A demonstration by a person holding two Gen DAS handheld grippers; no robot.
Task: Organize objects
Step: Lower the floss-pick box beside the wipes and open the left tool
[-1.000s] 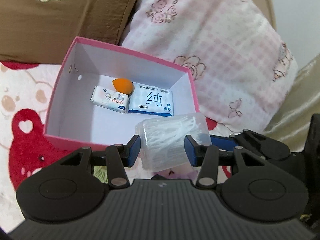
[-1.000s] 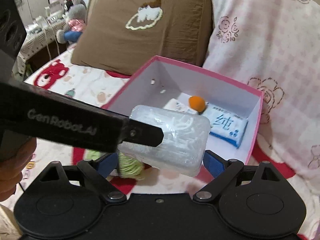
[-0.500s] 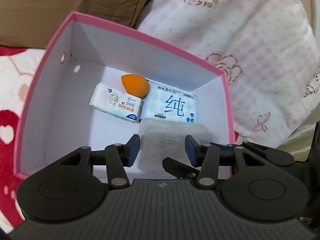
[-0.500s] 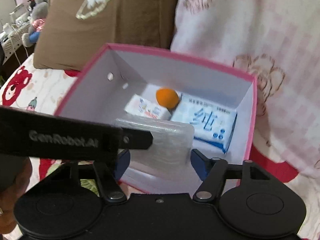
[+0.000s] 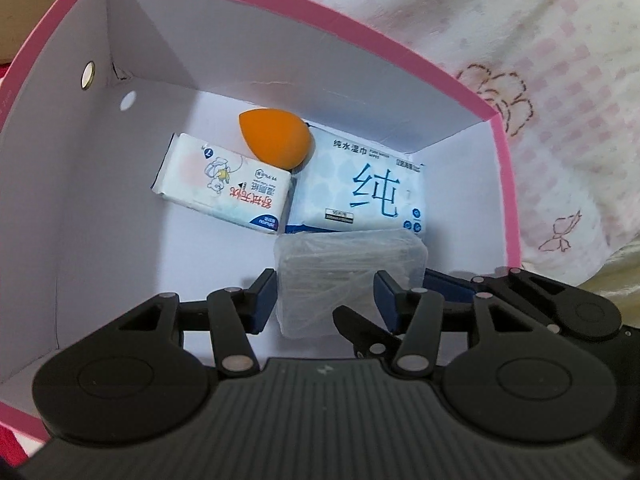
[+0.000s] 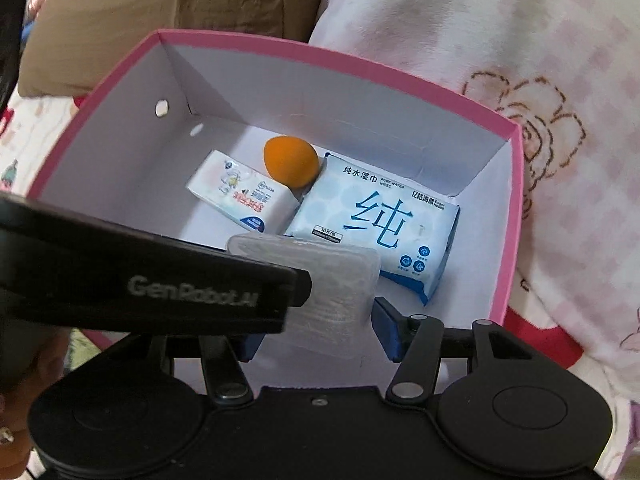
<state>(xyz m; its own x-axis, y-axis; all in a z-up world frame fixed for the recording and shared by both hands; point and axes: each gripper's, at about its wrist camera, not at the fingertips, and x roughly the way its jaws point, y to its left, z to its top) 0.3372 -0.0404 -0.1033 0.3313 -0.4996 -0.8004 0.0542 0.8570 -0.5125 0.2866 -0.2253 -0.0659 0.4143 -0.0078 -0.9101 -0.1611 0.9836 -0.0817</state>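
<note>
The clear swab case is held inside the pink box by the left gripper, clamped on it. The right gripper flanks the case; whether it grips cannot be told.

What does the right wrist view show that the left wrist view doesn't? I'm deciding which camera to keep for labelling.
Only the right wrist view shows the brown pillow, the left gripper's black finger from the side, and the red-and-white sheet beside the box.

Only the left wrist view shows the left gripper head-on, both pads flanking the swab case.

Both show the pink box, orange sponge, tissue pack, wipes pack and pink blanket.
</note>
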